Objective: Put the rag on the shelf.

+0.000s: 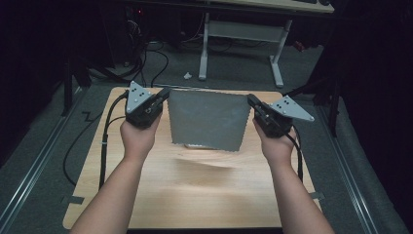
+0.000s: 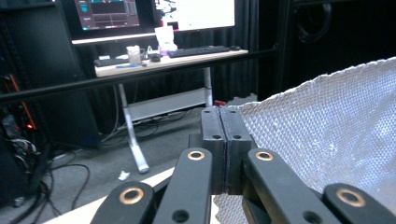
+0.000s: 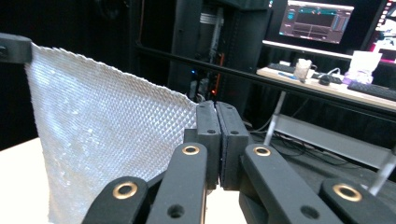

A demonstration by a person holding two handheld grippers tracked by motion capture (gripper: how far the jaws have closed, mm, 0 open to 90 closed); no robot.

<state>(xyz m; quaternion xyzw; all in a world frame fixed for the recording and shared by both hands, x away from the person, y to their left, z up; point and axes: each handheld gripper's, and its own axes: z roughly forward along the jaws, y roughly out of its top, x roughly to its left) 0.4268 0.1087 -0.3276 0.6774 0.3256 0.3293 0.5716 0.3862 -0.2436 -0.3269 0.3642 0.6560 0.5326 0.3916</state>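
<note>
Two grippers, one cloth, and I'm holding it stretched between them above the table (image 1: 146, 195). My left gripper (image 1: 164, 94) is pinching the top left corner of the grey cloth (image 1: 207, 119), and my right gripper (image 1: 252, 101) is pinching the top right corner, so the top edge is running nearly straight from one to the other. The cloth is hanging down flat like a sheet, its zigzag-cut bottom edge dangling over the middle of the wooden tabletop and casting a soft shadow on it. In the left gripper view my jaws are pressed tight together with the woven fabric (image 2: 327, 135) caught between them and spreading away to the right. In the right gripper view it's the same story: jaws squeezed together on the corner, the fabric (image 3: 107, 135) fanning out to the left, reaching across to the other gripper's black jaw tip at the far upper edge. Beyond the table, a desk (image 1: 272, 6) is standing on white legs.
</note>
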